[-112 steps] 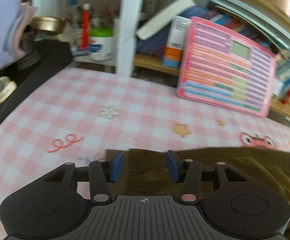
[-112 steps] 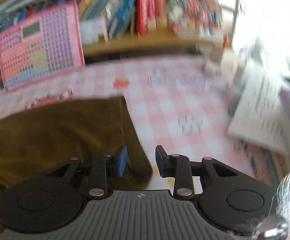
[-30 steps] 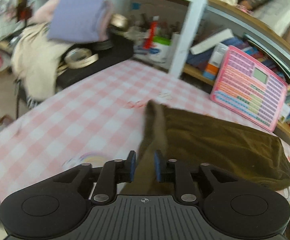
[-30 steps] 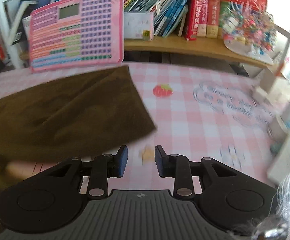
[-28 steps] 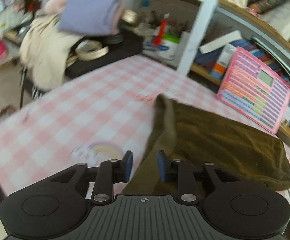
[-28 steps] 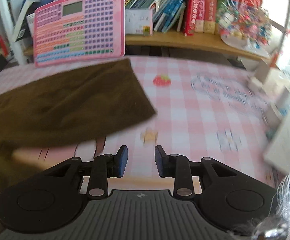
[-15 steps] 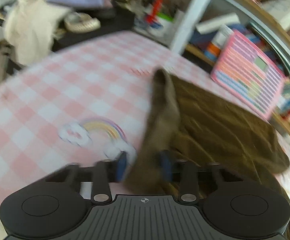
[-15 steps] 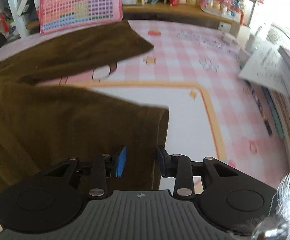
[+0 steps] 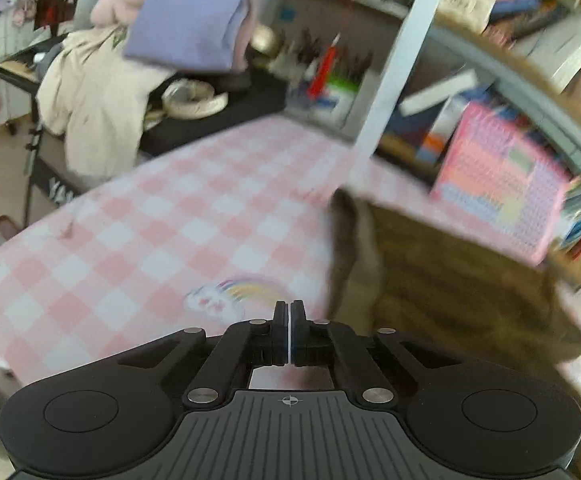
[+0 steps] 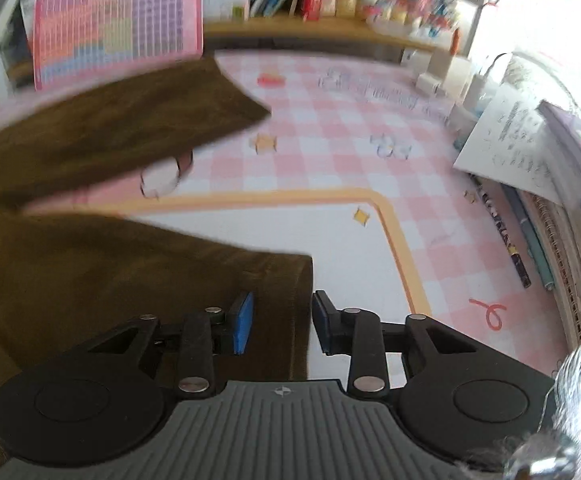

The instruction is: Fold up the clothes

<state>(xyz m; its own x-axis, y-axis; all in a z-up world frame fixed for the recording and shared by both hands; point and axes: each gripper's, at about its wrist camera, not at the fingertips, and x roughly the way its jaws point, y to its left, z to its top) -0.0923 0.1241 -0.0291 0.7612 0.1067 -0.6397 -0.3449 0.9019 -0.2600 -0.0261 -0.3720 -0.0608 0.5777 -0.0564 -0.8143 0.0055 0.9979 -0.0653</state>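
The left hand-held gripper (image 9: 289, 332) is hovering with its two black fingers pressed flat together, nothing visible between them, over the table covered in a pink-and-white checked cloth (image 9: 178, 232). Just ahead of its tips a small rainbow-and-cloud print (image 9: 234, 294) is showing on the cloth, and just to the right of the tips the olive-brown soft fabric garment (image 9: 450, 292) is lying, its near-left edge bunching into a raised ridge that runs away from the fingers. Farther off, beyond the garment, a pink rectangular toy tablet with rows of coloured keys (image 9: 502, 188) is leaning against a wooden bookshelf, and far to the left a cream-coloured cloth (image 9: 90, 92) is draping over dark furniture. The right hand-held gripper (image 10: 282, 322) is standing with its blue-padded fingers spread apart, and the corner of one part of the olive-brown garment (image 10: 130, 280) is lying between them; whether the pads are touching the fabric cannot be told. To the right of these fingers a white panel with a rounded orange border (image 10: 390, 216) is showing on the table. Ahead and to the left, a second part of the garment is reaching toward the far side, and far right a white printed sheet of paper (image 10: 514, 144) is resting on stacked books.
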